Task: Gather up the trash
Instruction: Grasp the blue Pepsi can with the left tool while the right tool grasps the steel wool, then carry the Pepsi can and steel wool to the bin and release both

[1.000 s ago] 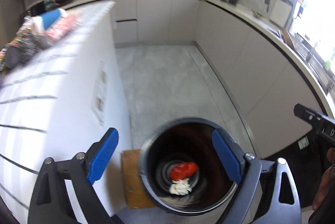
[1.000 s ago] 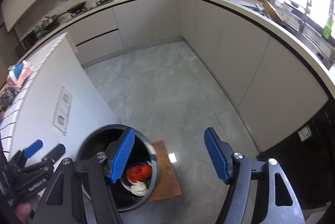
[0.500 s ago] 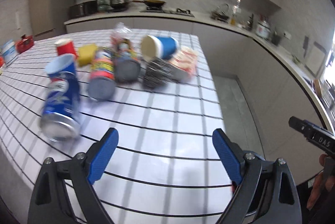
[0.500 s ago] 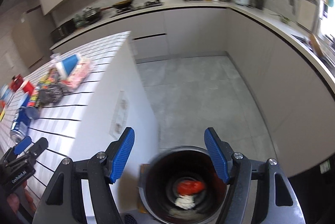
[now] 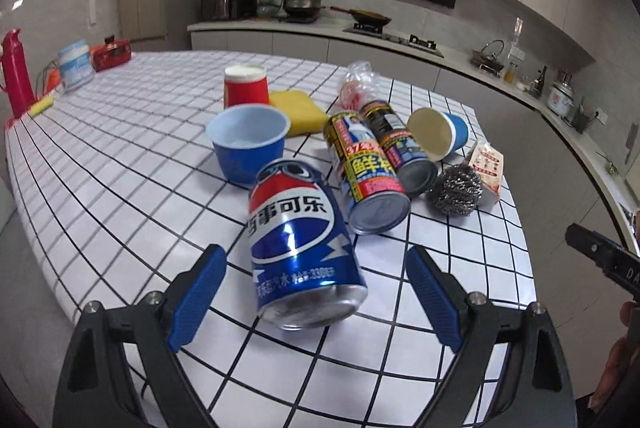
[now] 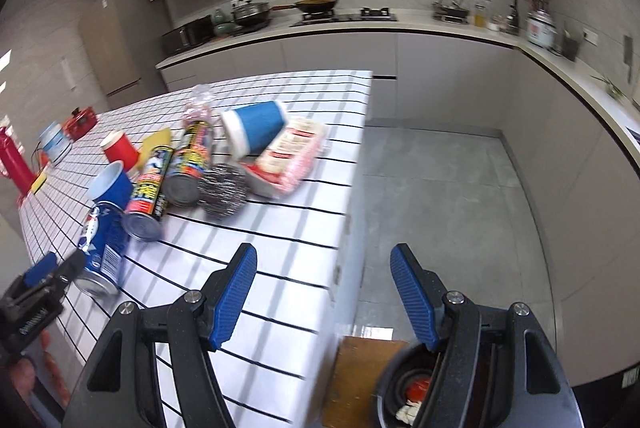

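One cola can (image 5: 304, 248) lying on worktop (image 5: 120, 179), between spread pads of left gripper (image 5: 316, 298), untouched, right gripper (image 6: 324, 294) released, empty.

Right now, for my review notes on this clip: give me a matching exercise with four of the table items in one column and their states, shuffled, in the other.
Items:
1. Pepsi can
2. red paper cup
3. blue bowl
4. steel wool scourer

States:
A. standing upside down
B. upright, open top
C. lying on its side between the open jaws
D. resting against a snack packet

Pairs: 1-C, 2-A, 3-B, 4-D
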Motion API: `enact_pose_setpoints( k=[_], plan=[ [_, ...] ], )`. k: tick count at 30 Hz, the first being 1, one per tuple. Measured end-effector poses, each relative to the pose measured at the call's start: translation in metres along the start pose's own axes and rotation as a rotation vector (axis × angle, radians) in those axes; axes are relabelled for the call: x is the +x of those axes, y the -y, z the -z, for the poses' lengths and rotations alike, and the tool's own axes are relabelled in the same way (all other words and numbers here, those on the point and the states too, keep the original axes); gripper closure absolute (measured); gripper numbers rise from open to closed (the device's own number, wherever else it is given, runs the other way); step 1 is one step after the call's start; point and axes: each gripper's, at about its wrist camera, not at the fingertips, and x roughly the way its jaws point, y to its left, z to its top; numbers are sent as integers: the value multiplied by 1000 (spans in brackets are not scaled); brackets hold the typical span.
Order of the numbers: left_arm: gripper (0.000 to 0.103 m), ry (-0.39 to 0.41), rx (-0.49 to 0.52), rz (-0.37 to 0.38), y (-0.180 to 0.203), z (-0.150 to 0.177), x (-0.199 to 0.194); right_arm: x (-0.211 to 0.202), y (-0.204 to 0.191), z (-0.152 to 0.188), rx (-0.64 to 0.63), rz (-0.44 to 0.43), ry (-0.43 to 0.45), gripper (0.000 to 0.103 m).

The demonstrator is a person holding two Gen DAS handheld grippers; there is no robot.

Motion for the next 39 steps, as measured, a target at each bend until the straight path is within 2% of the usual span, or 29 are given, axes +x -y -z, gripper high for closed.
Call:
enact_pose_setpoints(
  k=[9,13,23,25,26,31,39],
  plan=[
    [14,-66,8,-1,-23,-6,33,46,-51,-21,-43,-41,-37,32],
    [36,-92,7,45,-41,-6,37,70,-67,-30,-54,-59,-54,32],
    [36,-89,23,90,-58,-16,39,113,-85,-39,-51,-67,-86,32],
    [36,-101,21,103,-58,-18,45,119,-86,-38,-51,-66,-98,38],
    [37,-109,20,110,-58,-18,48,122,-87,-37,-51,-70,-108,47],
    [38,-82,9,127,-59,-16,43,119,-88,-34,-49,-84,-93,55],
    [38,-23,43,115,-50,-10,17,81,-95,-26,-86,-76,-27,56]
  ],
)
